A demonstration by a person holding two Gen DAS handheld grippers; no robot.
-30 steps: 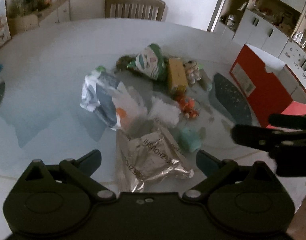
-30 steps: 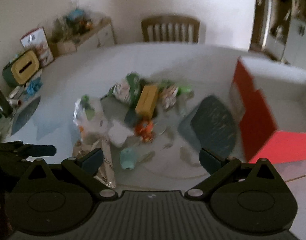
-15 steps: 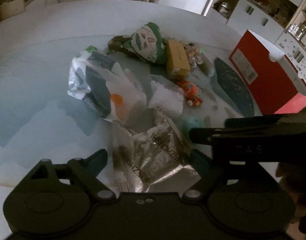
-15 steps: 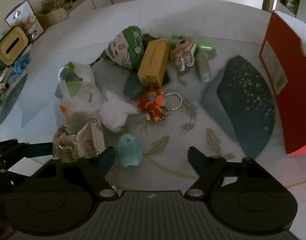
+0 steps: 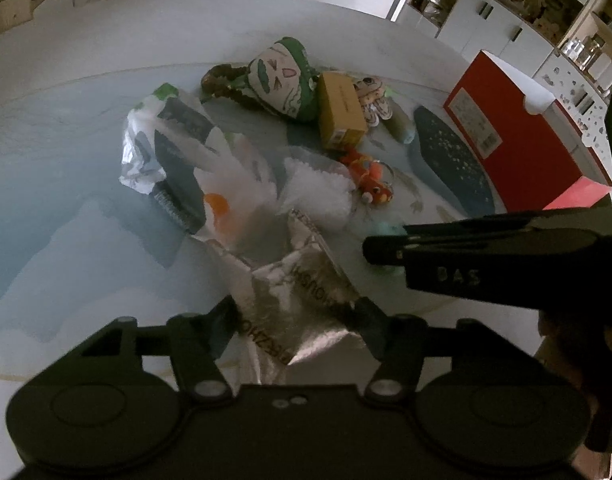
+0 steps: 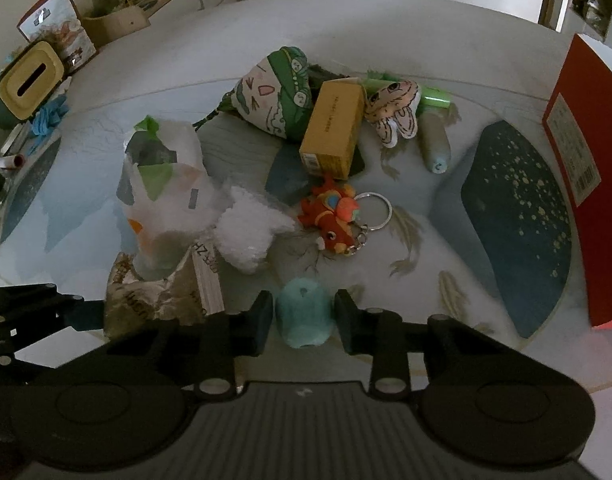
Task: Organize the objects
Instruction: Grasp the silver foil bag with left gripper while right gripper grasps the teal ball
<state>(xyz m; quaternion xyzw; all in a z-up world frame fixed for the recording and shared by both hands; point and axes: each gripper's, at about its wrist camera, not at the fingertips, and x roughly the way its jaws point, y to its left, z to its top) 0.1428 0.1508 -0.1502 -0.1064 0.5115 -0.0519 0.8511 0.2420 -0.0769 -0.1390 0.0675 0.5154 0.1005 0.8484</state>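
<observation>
A crumpled silver foil bag (image 5: 302, 300) lies at the table's near edge between my left gripper's (image 5: 296, 314) fingers. The jaws are closing and the pads press its sides, so it buckles upward. A small teal soft toy (image 6: 304, 316) sits between my right gripper's (image 6: 304, 310) fingers. These jaws are closing too, and both pads touch its flanks. In the left wrist view my right gripper (image 5: 390, 250) reaches in from the right and hides most of the teal toy (image 5: 382, 226). The left gripper (image 6: 46, 316) shows at the right wrist view's left edge.
Behind lie a white plastic bag (image 6: 162, 196), a white fluffy bundle (image 6: 250, 232), a red fish keychain (image 6: 334, 220), a yellow box (image 6: 334, 128), a green plush pouch (image 6: 274, 92), a beige plush (image 6: 394, 108) and a grey tube (image 6: 434, 144). A dark mat (image 6: 514, 216) and a red box (image 6: 586, 152) stand right.
Both grippers have closed in from wide open: the left onto the foil bag, which has crumpled, the right onto the teal toy. The right gripper came down and forward to the toy.
</observation>
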